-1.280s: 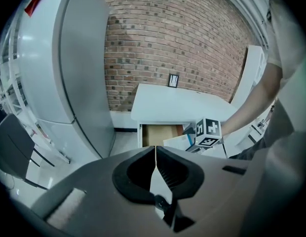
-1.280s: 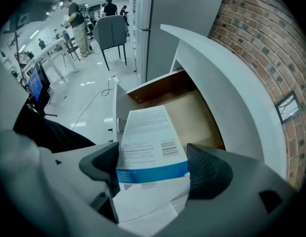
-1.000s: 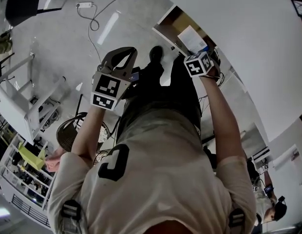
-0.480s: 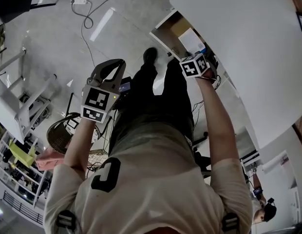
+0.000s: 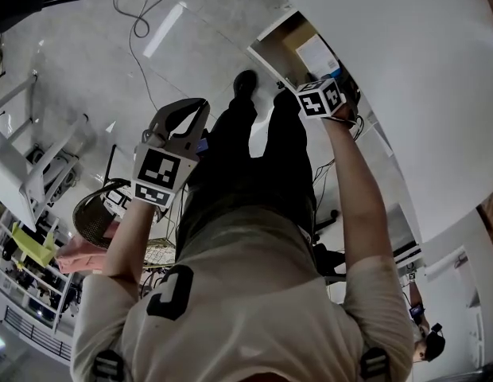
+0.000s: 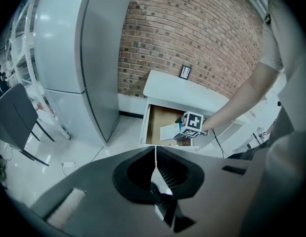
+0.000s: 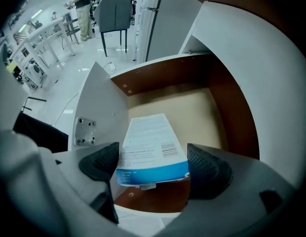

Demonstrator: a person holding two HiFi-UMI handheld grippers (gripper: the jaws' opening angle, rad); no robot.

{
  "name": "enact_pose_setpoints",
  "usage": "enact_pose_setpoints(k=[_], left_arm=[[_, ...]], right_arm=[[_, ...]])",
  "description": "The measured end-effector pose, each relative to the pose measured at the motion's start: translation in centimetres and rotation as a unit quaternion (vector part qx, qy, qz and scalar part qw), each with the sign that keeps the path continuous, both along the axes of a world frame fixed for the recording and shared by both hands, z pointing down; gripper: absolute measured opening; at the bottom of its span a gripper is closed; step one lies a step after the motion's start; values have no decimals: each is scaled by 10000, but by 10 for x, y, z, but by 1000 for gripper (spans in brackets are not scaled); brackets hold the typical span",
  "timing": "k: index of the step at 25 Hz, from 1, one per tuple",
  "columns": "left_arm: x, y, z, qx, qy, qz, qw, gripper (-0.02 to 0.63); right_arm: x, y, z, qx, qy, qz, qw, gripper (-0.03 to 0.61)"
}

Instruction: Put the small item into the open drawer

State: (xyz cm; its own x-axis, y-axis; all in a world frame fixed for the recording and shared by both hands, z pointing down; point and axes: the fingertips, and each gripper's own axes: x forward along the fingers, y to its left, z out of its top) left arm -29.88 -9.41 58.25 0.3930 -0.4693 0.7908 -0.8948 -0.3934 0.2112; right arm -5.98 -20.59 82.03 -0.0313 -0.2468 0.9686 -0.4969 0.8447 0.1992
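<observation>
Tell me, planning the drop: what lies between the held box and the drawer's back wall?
Only bare drawer floor, per the right gripper view; the right claw grips the box.

My right arm (image 5: 356, 189) stretched forward, forearm bare. Right gripper (image 7: 152, 168) at its far end, jaws clamped on both sides of box (image 7: 150, 147). My left arm (image 5: 126, 233) held lower, nearer body. Left gripper (image 6: 156, 154) points ahead, jaws pressed together, nothing between them.
</observation>
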Motion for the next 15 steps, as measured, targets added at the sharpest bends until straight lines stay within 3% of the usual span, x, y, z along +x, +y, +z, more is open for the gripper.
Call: enact_pose_setpoints(k=[15], left_arm=[[20, 8, 11, -217, 181, 21, 9996, 11]], right_arm=[[8, -2, 19, -302, -109, 479, 9983, 385]])
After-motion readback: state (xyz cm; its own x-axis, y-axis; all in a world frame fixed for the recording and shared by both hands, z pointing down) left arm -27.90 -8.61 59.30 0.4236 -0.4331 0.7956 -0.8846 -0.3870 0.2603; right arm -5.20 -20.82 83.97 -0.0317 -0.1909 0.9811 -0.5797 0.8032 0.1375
